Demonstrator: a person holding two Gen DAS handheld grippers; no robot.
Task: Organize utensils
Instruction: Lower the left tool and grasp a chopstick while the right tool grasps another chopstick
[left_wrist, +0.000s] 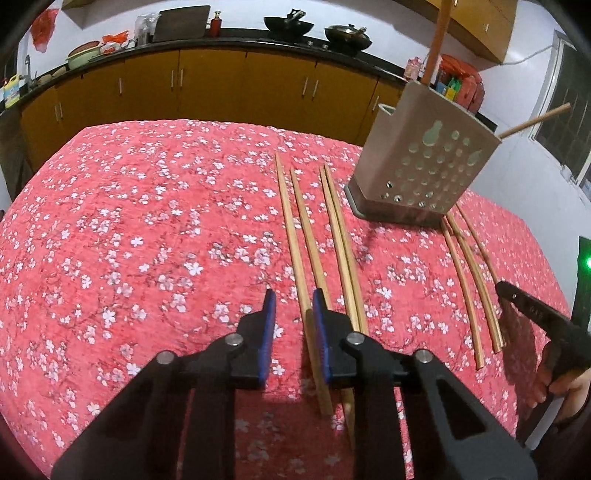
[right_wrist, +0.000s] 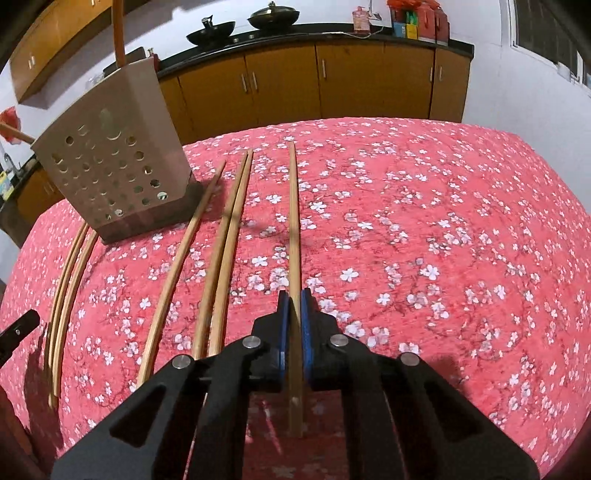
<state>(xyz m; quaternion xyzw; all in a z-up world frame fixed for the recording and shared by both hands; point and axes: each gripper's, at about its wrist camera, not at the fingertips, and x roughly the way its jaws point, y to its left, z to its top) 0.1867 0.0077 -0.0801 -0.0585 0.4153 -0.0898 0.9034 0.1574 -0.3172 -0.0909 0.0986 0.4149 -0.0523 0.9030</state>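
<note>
In the left wrist view, the left claw (left_wrist: 291, 306) sits at the bottom centre of the frame with its blue pads spread apart. A chopstick (left_wrist: 300, 254) runs up between the pads, close to the right one, and nothing is gripped. That chopstick is 1 of 4 lying side by side on the red floral tablecloth (left_wrist: 147, 240) of the table. The other 3 are a single stick on its left and a touching pair (left_wrist: 341, 243) on its right. Right of these, 3 more sticks (left_wrist: 469, 280) fan out toward the lower right. Behind them, in the upper right, stands the perforated grey utensil holder (left_wrist: 424, 162), with 2 wooden handles rising from it. The right claw (left_wrist: 532, 306) enters at the right edge.

In the right wrist view, the right claw (right_wrist: 294, 306) sits at the bottom centre, its blue pads nearly closed and pressed on either side of 1 long chopstick (right_wrist: 293, 229), which runs straight up the frame. To the left lie a touching pair (right_wrist: 229, 236) and a single stick (right_wrist: 181, 266). The holder (right_wrist: 114, 166) stands in the upper left.
</note>
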